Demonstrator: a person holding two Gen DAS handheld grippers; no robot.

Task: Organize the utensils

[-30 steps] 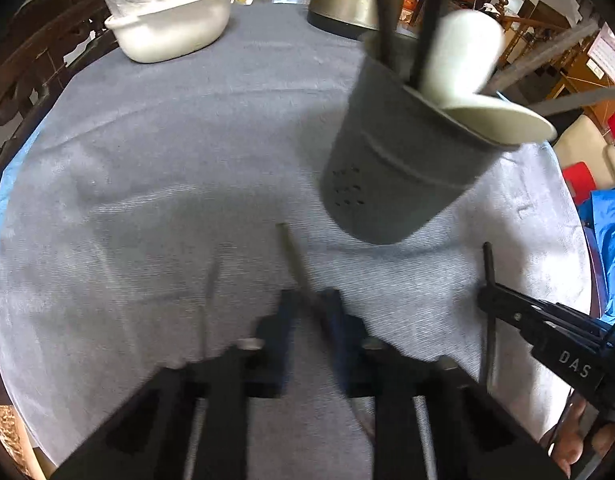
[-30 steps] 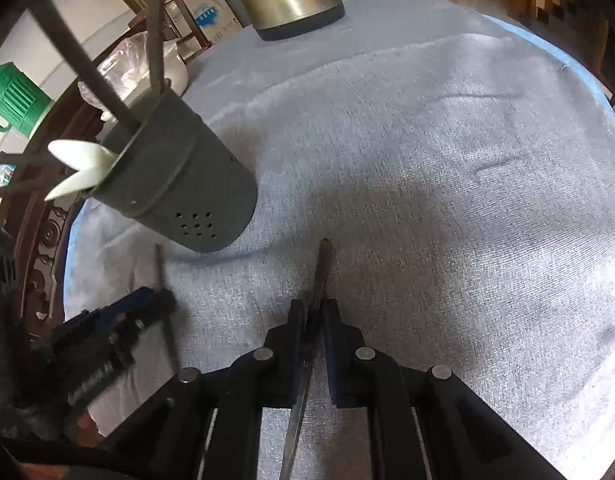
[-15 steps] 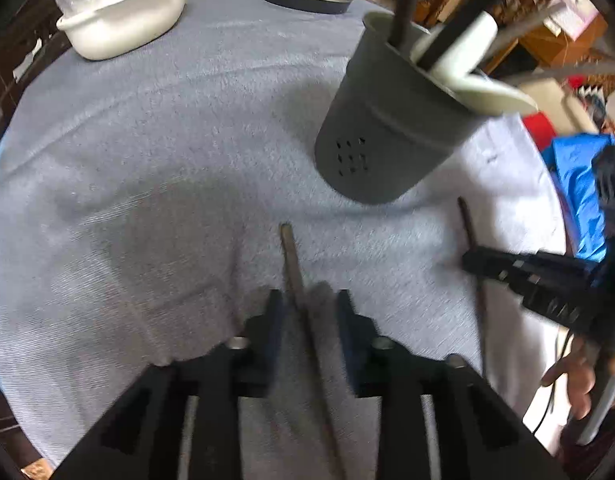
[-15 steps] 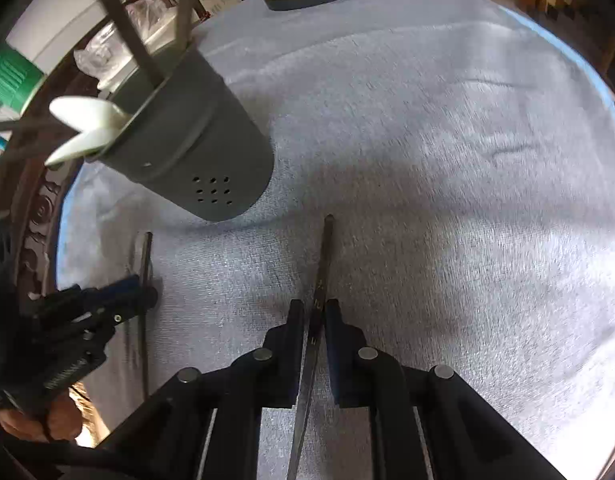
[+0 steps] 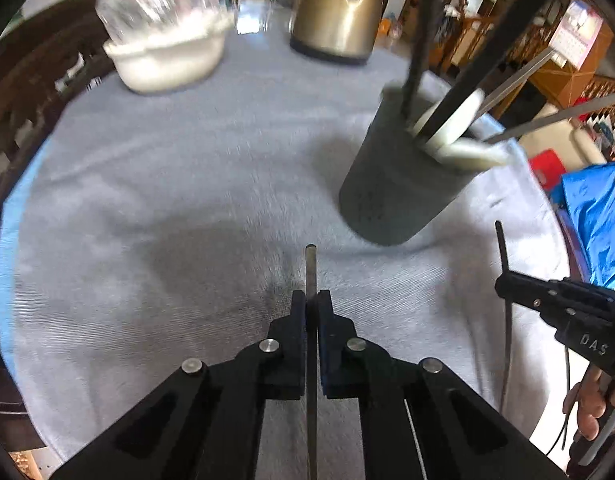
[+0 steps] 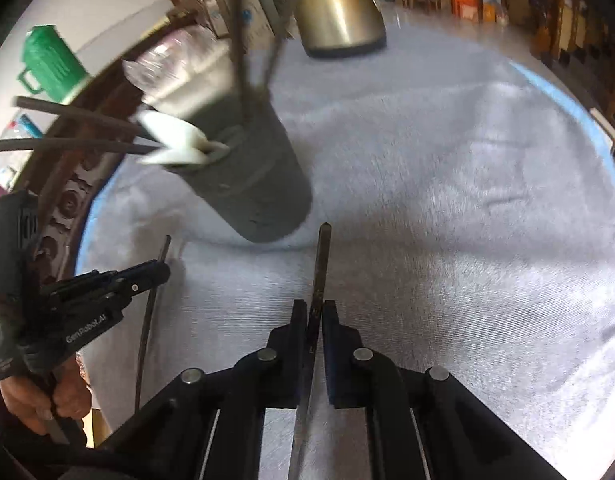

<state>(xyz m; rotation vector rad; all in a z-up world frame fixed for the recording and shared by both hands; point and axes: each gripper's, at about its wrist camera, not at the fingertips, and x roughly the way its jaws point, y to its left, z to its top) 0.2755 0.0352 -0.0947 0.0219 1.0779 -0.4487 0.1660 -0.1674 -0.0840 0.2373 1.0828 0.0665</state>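
The left hand-held gripper has just closed on a thin dark chopstick. The right hand-held gripper pinches another chopstick. The grey utensil holder stands at 1 o'clock on the surface.

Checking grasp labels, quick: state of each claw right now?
Left claw: has just been closing, now shut on a thin dark chopstick.
Right claw: shut on another dark chopstick.

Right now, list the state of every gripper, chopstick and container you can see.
Left gripper: shut on a chopstick.
Right gripper: shut on a second chopstick.
Grey holder: upright, holding utensils.
White bowl: upright, plastic inside.
Kettle: upright, lid closed.
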